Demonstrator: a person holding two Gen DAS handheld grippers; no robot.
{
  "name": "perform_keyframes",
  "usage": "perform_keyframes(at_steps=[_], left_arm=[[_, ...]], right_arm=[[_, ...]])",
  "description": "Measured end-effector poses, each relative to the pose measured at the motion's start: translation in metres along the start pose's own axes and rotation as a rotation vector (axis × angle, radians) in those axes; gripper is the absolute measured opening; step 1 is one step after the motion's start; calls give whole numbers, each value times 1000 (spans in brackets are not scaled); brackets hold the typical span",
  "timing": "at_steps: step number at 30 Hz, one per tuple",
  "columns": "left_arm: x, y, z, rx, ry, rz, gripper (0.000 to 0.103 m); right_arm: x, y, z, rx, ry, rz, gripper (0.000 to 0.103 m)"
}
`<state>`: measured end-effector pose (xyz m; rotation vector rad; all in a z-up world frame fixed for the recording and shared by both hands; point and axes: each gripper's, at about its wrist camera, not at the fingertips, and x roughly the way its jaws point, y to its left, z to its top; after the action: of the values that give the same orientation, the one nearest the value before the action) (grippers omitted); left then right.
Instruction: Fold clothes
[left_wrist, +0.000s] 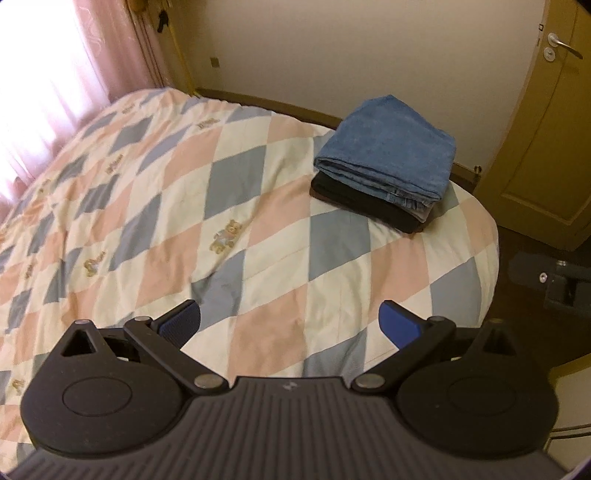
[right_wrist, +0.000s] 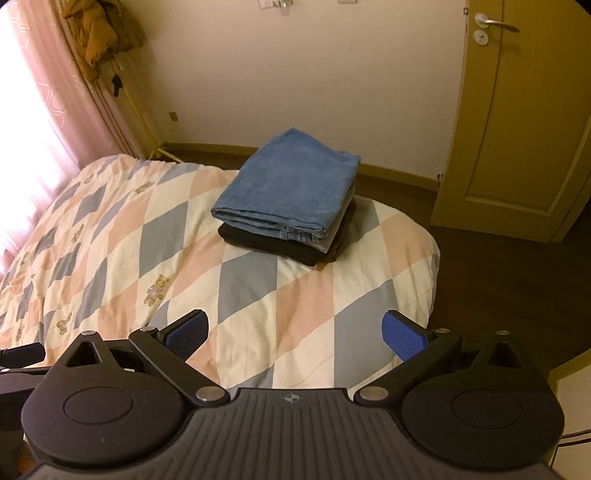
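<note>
The folded jeans (right_wrist: 288, 184) lie on a dark garment (right_wrist: 273, 245), stacked at the bed (right_wrist: 258, 332) corner. Both the left gripper (left_wrist: 290, 321) and right gripper (right_wrist: 295, 332) are spread, holding nothing. Any fresh garment needs flat spreading beside the stack.

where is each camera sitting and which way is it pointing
Left wrist: rides behind the open left gripper, looking forward and down over the quilt; the other gripper's edge shows at right.
Right wrist: behind the open right gripper, facing the door.
Both share the folded clothes stack.
</note>
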<state>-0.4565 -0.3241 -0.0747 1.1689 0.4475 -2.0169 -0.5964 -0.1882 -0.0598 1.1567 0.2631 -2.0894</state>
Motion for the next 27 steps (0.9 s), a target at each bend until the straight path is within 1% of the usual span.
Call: perform_keyframes(at_steps=[3,12,20,27], left_arm=[[15,-4,12,-11,20,0,102],[51,-34,44,20,42,-4,102],[72,-65,72,57,46,-11,102],[86,-80,93,61,45,-5,102]], right_arm=[[15,-2,9,-7,13,-5,103],[52,-20,39,-24,57,-14,103],[75,-40,69,-22,76,-16,103],[92,-56,87,-24,96,-18,103]])
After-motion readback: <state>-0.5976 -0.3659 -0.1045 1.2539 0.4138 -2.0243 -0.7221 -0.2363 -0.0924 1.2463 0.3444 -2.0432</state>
